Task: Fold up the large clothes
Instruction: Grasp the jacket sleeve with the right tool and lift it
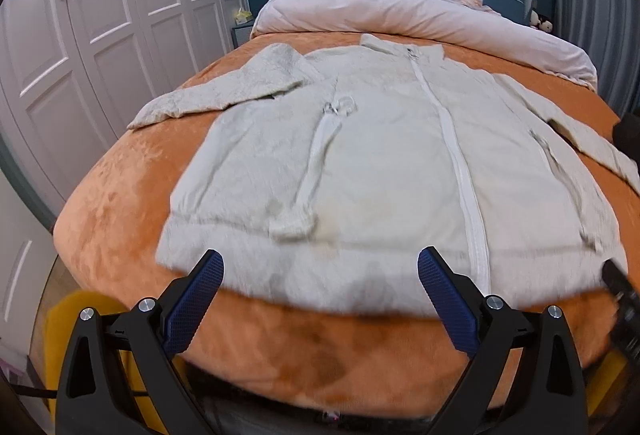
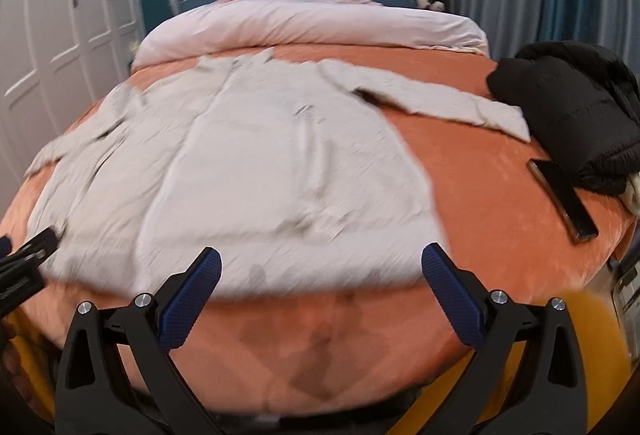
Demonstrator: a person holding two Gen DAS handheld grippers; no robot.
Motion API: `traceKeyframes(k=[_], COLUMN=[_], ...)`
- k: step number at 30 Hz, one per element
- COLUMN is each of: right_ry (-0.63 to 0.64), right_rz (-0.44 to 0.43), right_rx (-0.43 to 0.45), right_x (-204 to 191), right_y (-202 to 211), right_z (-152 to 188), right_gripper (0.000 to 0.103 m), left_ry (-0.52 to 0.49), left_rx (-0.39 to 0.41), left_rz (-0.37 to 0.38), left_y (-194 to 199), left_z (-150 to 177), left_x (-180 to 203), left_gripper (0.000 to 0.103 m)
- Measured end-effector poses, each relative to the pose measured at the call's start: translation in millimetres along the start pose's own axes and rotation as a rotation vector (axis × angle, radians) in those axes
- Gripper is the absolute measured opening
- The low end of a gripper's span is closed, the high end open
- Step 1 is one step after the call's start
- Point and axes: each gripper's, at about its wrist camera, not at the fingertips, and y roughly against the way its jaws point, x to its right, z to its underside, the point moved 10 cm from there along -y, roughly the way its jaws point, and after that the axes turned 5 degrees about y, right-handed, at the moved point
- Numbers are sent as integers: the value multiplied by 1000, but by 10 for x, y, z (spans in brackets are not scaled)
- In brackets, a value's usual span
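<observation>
Barely begun: pale grey fleece zip-up jacket (image 1: 384,163) spread flat, sleeves out, ahead of left gripper (image 1: 320,299) and right gripper (image 2: 322,297), both released, empty; every fold remaining.

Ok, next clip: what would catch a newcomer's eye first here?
A pale fleece jacket lies zipped and spread flat across the orange bedspread, sleeves out to both sides. Both the left gripper and right gripper hover open at its hem. A black garment is heaped at the bed's right edge.
</observation>
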Motion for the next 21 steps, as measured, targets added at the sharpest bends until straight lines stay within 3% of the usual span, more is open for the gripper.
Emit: traceKeyframes(k=[5,10,16,21], right_ry=[-66,-264,-488,-606], right_rz=[41,62,121,177], right_rx=[21,-13,-68,-94], right_x=[606,1489,2455,3068], right_y=[-348,-938,-1664,-2180], right_z=[-478,-828,-956,-974], right_gripper=[98,98,98,98], left_ry=[5,-16,-16,22], left_rx=[9,12,0,-21], left_rz=[-10,-24,-40,-92], left_y=[-167,-420,-879,-1319], left_z=[-391,-663,-989,-1244], left_x=[57,188,256,45], left_gripper=[96,96,96,96])
